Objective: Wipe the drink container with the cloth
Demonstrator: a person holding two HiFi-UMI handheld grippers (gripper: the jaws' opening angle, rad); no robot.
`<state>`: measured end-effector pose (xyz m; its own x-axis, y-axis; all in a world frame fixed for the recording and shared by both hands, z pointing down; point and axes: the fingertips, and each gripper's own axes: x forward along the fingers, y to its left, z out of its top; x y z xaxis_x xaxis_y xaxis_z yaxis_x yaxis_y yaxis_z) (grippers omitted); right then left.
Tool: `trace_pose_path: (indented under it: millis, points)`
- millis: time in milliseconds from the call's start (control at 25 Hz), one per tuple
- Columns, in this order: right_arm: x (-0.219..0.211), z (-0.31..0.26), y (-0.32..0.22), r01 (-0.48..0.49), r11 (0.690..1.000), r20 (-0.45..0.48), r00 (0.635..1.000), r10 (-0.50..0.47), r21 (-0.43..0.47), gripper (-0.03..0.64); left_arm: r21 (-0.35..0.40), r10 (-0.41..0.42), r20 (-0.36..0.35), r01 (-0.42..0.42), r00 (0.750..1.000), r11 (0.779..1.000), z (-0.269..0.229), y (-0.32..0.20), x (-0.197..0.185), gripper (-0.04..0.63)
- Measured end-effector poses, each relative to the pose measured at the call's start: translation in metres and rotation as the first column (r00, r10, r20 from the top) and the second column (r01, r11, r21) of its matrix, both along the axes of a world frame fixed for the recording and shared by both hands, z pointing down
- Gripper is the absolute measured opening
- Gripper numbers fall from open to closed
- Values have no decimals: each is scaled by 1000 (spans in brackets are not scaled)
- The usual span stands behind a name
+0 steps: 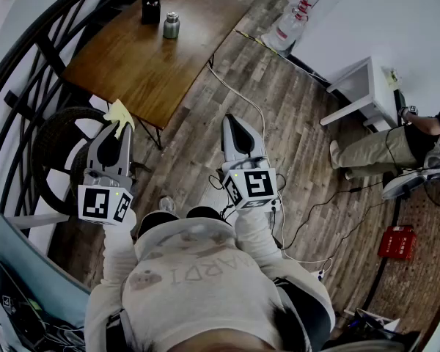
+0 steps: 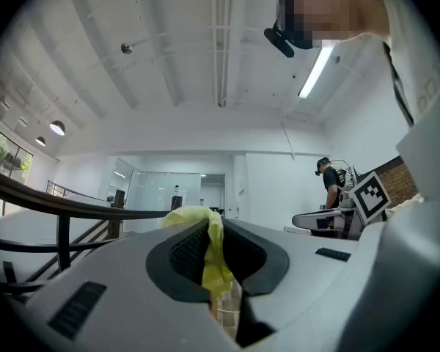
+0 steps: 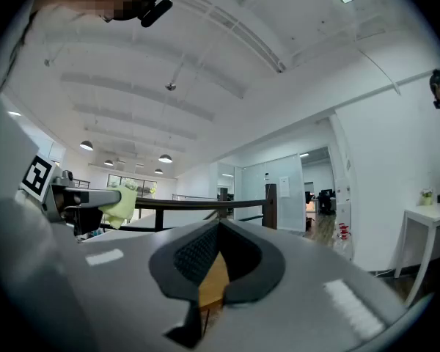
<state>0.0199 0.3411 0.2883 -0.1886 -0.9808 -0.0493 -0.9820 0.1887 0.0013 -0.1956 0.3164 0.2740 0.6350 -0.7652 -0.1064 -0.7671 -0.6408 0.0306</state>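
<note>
A steel drink container (image 1: pixel 171 26) stands upright at the far end of the wooden table (image 1: pixel 147 61). My left gripper (image 1: pixel 115 129) is shut on a yellow cloth (image 1: pixel 120 114), whose folds poke out past the jaw tips; the cloth (image 2: pixel 209 251) hangs between the closed jaws in the left gripper view. My right gripper (image 1: pixel 233 122) is shut with nothing in it, its jaws meeting at the tip (image 3: pixel 214 226). Both grippers are held up near my chest, well short of the table. From the right gripper view I see the left gripper with the cloth (image 3: pixel 122 202).
A black box (image 1: pixel 151 9) stands beside the container. A dark railing (image 1: pixel 29 64) curves along the left. A cable (image 1: pixel 238 90) runs over the wood floor. A white side table (image 1: pixel 367 90) and a crouching person (image 1: pixel 396 145) are at the right, a red case (image 1: pixel 397 242) beyond.
</note>
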Motion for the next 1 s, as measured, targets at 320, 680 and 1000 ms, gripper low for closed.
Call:
trace_pose_path:
  millis: [320,680,1000]
  points:
    - [-2,3,-8,1,1000,-1,1000,-1,4,11,2,6,0,-6,1000,1000,4,-8,0,29]
    - [-7,3,-36,-37,999,11,999,36,22,11,7,24,-3,-24,1000,1000,5,-38,-7,29]
    - [-17,0,-54,-35,999,7,999,35,33,11,9,65,-12,-65,998,998,10,-62,-8,28]
